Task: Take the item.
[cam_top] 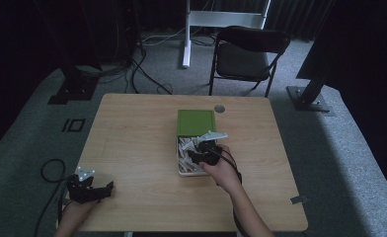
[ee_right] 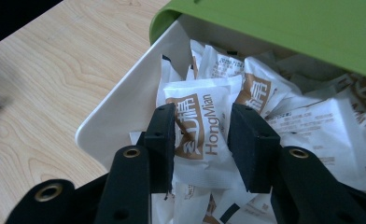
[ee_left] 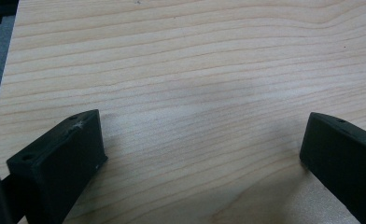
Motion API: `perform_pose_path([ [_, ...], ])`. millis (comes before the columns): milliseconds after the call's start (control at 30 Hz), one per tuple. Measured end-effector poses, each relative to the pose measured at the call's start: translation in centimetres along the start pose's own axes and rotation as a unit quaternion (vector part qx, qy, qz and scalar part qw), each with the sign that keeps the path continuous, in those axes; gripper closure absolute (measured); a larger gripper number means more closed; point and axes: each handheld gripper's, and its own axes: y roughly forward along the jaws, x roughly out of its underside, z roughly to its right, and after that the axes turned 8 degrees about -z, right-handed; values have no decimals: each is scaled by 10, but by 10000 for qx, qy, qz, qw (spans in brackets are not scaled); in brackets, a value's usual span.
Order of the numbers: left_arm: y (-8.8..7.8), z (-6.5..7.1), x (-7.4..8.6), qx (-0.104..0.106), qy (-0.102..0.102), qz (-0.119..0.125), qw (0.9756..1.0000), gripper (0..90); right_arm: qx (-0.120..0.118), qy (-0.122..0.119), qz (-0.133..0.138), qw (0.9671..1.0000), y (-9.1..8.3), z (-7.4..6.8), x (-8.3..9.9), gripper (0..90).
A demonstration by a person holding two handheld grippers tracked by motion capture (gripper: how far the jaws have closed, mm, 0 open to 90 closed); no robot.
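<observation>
Since the white sachet (ee_right: 204, 135) between the jaws of the right hand-held gripper (ee_right: 202, 140) is a small sealed paper or foil packet printed with brown lettering, it is probably very light, soft and crushable, with a smooth skin that could slide out of a loose pinch. It stands near the top of a heap of similar sachets (ee_right: 312, 126) inside a white box (ee_right: 120, 116), near that box's open front end, while a green lid (ee_right: 284, 28) covers the box's far end. The right jaws sit on either side of this packet across its printed middle; they appear to be touching its edges, though I cannot tell for sure whether they are already pressing it. Across the plump middle looks like the better place to hold it, rather than by a thin crimped edge, which would likely fold and slip. A gentle squeeze should do, since hard pressure might burst the seal, and neighbouring packets may cling and lift with it. Seen from above, the box (cam_top: 178, 170) rests near the middle of the desk (cam_top: 132, 143), and the left hand-held gripper (cam_top: 90, 190) lies well away from the box at the desk's near left corner, its jaws wide apart over bare wood.
</observation>
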Motion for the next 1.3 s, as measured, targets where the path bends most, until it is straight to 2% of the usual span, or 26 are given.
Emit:
perform_pose_path([
  [167, 0, 0, 0, -2, 2, -2, 10000, 7, 168, -85, 0, 9998, 6, -3, 2, 632],
  [267, 0, 0, 0, -1, 1, 0, 10000, 7, 293, -153, 22, 9995, 10, -6, 5, 700],
  [400, 0, 0, 0, -2, 2, -2, 10000, 7, 257, -133, -28, 9996, 11, -6, 7, 773],
  [600, 0, 0, 0, -4, 5, 0, 10000, 7, 149, -94, 149, 9997, -2, -4, 4, 781],
  [800, 0, 0, 0, 1, -3, -1, 10000, 7, -96, -7, 300, 9995, -18, 1, 0, 778],
  [1067, 0, 0, 0, -2, 3, 3, 10000, 7, -202, 148, 548, 9982, -32, 5, -6, 772],
  [1100, 0, 0, 0, -2, 4, 2, 10000, 7, -189, 164, 577, 9980, -35, 6, -7, 774],
  [1200, 0, 0, 0, -3, 3, 3, 10000, 6, -33, -36, 582, 9983, -42, 7, -9, 787],
  [1300, 0, 0, 0, -3, 3, 3, 10000, 7, -13, -67, 597, 9982, -46, 8, -10, 787],
])
